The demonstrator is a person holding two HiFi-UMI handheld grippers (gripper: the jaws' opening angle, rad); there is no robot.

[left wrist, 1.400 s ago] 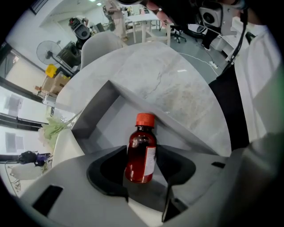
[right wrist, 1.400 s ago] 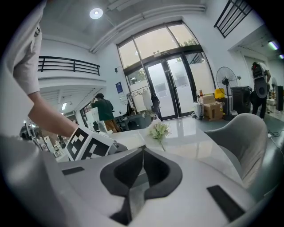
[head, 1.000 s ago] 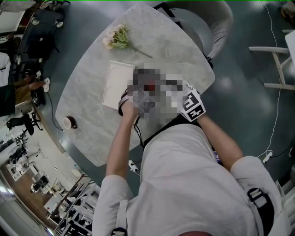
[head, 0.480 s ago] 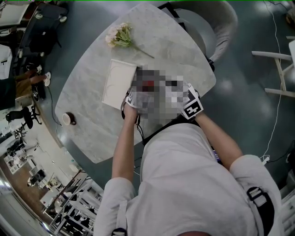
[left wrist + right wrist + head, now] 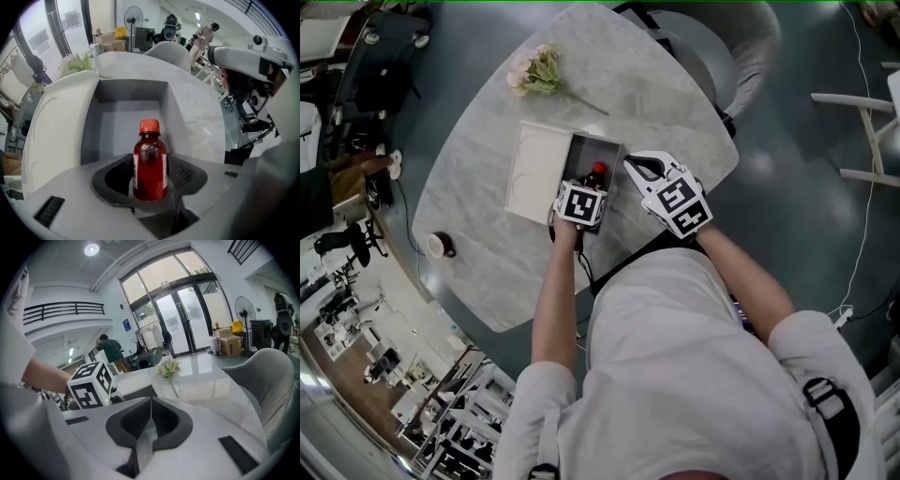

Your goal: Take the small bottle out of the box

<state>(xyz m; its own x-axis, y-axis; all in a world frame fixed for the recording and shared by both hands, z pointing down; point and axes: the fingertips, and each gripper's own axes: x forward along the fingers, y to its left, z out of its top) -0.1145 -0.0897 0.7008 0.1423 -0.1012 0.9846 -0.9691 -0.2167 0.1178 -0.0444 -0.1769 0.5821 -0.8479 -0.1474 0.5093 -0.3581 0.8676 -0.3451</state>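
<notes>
A small red-brown bottle [image 5: 150, 161] with a red cap stands upright between the jaws of my left gripper [image 5: 151, 176], which is shut on it, the pads against both its sides. Behind it lies the open box's grey inside [image 5: 123, 119], with the white lid [image 5: 56, 122] to the left. From the head view the left gripper [image 5: 586, 192] points down over the box [image 5: 609, 148], and the bottle's red cap [image 5: 598, 170] shows just beyond the marker cube. My right gripper [image 5: 151, 401] is shut and empty, and it hovers beside the box on its right [image 5: 642, 167].
The box sits on a marble table [image 5: 675, 103]. A bunch of flowers [image 5: 536, 73] lies at the far side, and a cup [image 5: 441, 247] stands near the left edge. A grey chair [image 5: 727, 47] stands behind the table, with white furniture [image 5: 862, 122] at the right.
The left gripper has rolled about its own axis above the box, so its marker cube now faces up. The right gripper has hardly moved.
</notes>
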